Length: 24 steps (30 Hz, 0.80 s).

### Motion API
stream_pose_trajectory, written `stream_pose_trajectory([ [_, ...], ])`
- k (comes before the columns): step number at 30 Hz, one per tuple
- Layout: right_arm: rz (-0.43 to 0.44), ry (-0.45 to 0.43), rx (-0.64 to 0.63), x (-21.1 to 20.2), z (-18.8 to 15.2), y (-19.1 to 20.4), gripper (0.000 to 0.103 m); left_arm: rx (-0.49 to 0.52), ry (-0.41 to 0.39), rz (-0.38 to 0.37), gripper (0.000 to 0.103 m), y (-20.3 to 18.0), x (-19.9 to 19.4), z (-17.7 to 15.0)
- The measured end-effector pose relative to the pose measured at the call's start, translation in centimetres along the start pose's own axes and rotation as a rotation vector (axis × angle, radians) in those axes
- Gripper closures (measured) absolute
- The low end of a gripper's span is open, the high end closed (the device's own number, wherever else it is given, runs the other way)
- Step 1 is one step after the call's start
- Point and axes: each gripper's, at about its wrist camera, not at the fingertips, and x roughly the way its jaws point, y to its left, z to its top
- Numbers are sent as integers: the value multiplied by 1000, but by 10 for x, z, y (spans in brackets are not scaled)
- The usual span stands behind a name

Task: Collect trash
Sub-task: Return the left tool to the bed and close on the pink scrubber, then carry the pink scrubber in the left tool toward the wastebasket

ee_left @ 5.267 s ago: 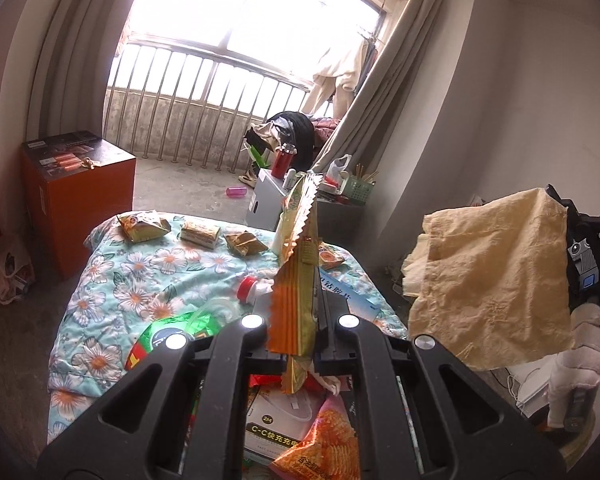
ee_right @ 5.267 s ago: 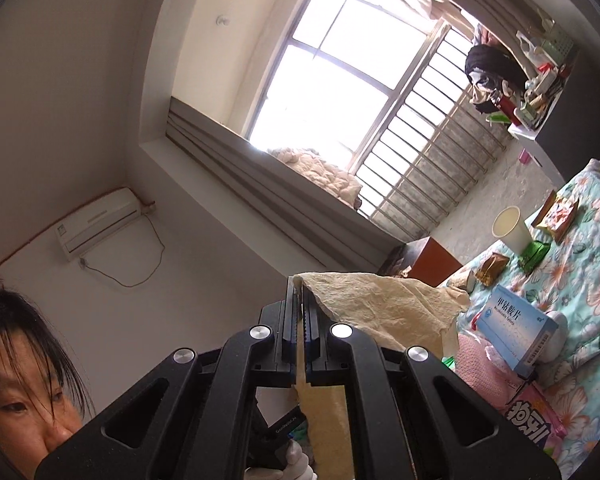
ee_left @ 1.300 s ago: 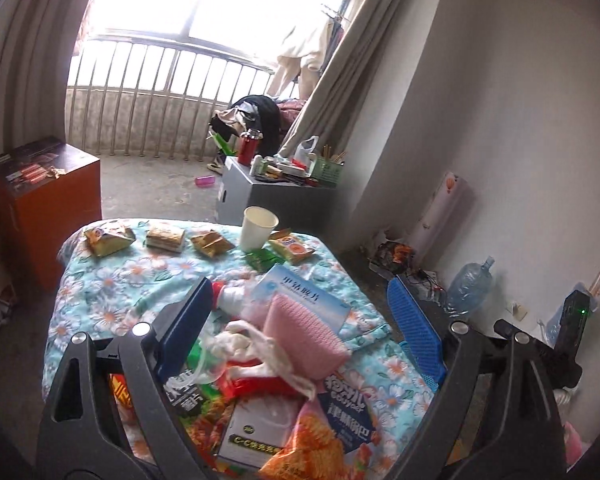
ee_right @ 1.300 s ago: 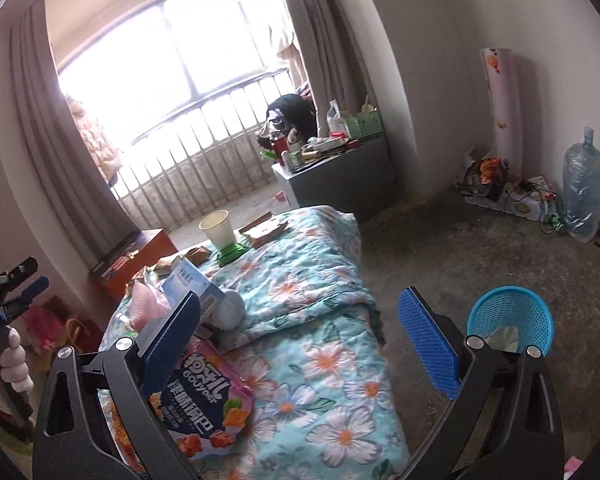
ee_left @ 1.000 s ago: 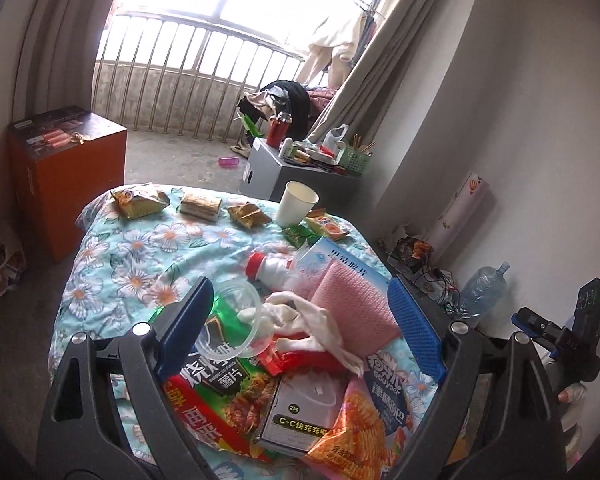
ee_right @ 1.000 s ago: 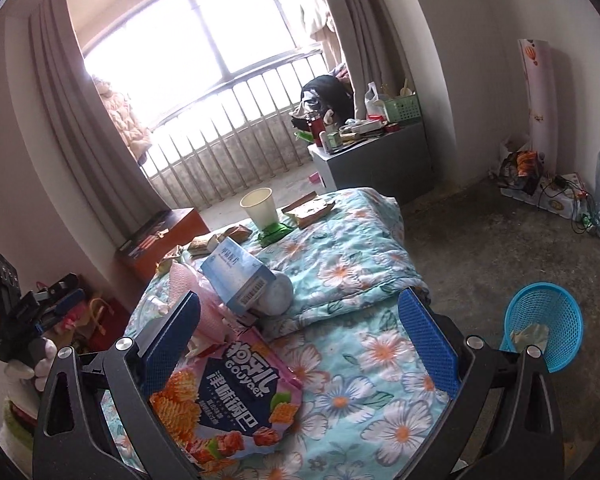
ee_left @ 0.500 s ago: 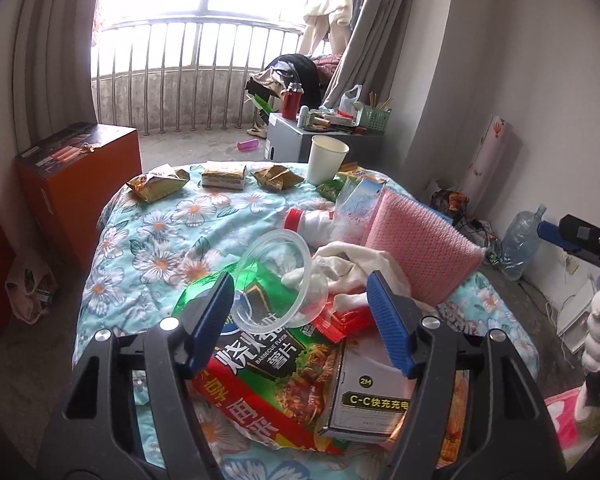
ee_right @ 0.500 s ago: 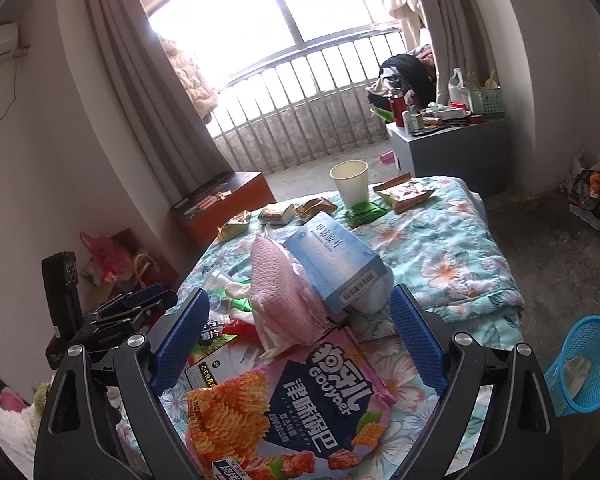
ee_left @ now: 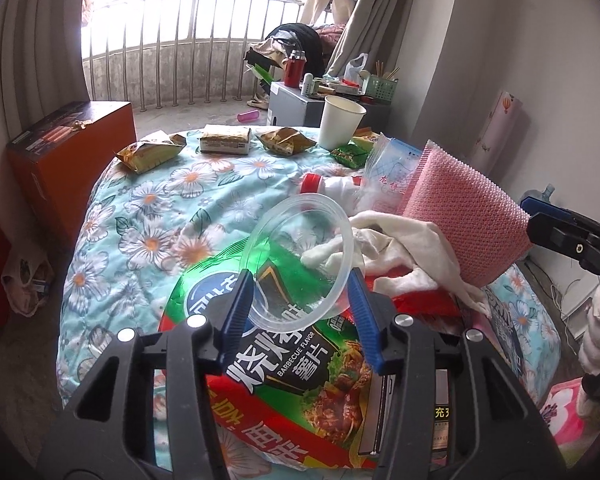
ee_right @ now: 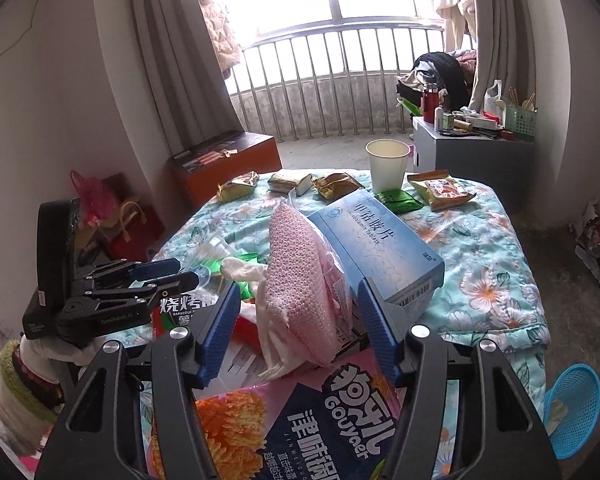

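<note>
Trash lies on a floral quilt-covered table (ee_left: 140, 216). My left gripper (ee_left: 300, 280) is open, its blue pads on either side of a clear plastic bowl (ee_left: 304, 256) that rests on a green barbecue chip bag (ee_left: 276, 344). My right gripper (ee_right: 298, 292) is open around a pink mesh bag (ee_right: 304, 280), with a blue tablet box (ee_right: 376, 248) to its right. A white cloth (ee_left: 400, 248) and a pink-and-blue snack bag (ee_right: 300, 432) lie nearby. The blue trash basket (ee_right: 572, 404) stands on the floor at the right.
A paper cup (ee_right: 387, 164) and several snack wrappers (ee_left: 152, 152) sit at the table's far edge. An orange box (ee_left: 68, 148) stands to the left. A grey cabinet (ee_right: 472, 152) with clutter is behind. The left gripper also shows in the right wrist view (ee_right: 168, 272).
Both grippers let go of their earlier trash and swung back to the table. They have moved in low over the pile and narrowed, the left around the bowl, the right around the pink bag.
</note>
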Motion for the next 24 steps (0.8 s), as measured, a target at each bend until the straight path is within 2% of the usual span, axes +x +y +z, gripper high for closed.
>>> stream_pose_trajectory([
  [8,4,16,-19,9,0,6,62,36,-1,-20,69,-10,3,1],
  [12,9,25,-17,11,-1,6,73,60,-3,-19,74,-15,3,0],
  [17,9,15,-4,9,-2,6,75,94,-24,-5,89,-20,-1,0],
  [24,36,-24,34,-5,0,0,77,106,-35,20,96,-22,-9,-1],
])
